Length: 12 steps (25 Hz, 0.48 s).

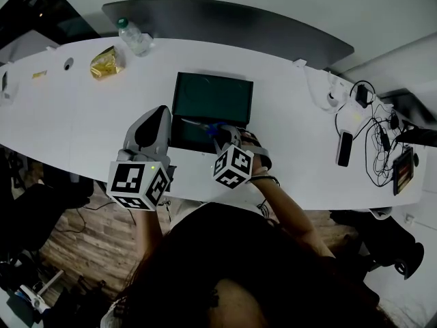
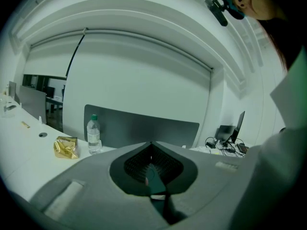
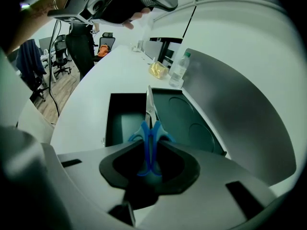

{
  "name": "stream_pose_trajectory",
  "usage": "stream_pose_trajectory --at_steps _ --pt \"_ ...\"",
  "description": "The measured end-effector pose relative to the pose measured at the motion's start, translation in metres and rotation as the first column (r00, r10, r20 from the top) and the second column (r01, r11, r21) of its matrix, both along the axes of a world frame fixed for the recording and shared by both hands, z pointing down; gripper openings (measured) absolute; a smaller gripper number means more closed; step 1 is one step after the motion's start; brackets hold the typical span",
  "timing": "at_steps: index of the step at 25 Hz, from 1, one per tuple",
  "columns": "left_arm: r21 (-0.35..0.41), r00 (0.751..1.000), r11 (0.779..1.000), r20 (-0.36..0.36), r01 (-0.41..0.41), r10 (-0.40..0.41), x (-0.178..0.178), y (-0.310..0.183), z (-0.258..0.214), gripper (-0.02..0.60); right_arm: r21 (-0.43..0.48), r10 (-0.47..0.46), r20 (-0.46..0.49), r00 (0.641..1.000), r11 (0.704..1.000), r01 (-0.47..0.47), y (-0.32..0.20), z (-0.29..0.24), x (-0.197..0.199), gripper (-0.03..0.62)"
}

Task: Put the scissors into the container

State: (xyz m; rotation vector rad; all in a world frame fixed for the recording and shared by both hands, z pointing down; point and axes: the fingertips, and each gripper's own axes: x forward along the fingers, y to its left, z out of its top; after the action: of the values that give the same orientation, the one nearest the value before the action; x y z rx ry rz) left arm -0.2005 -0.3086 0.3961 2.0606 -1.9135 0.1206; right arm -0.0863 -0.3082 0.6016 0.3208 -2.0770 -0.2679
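Scissors [image 3: 149, 128], one pair, clamped in right fingers [image 3: 211, 171] over one container [image 3: 120, 123]; left fingers [image 2: 91, 181] together.

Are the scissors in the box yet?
Not yet. Done: the container is open, and the right hand-held gripper has picked up the scissors. Now: it holds them over the open container, while the left hand-held gripper seems to steady its edge. Left: lower them in and let go.

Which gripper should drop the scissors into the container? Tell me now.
Right. The right gripper grips the blue scissors, blades aimed at the open container. The left gripper holds no scissors and faces away from it.
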Motion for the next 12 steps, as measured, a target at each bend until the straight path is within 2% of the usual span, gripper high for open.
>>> stream_pose_trajectory --at_steps 12 --pt "-0.026 1.0 0.999 -0.004 0.027 -0.027 -0.012 -0.002 0.011 0.011 -0.037 -0.044 -0.106 0.993 0.999 0.04 -0.004 0.033 -0.009 0.094"
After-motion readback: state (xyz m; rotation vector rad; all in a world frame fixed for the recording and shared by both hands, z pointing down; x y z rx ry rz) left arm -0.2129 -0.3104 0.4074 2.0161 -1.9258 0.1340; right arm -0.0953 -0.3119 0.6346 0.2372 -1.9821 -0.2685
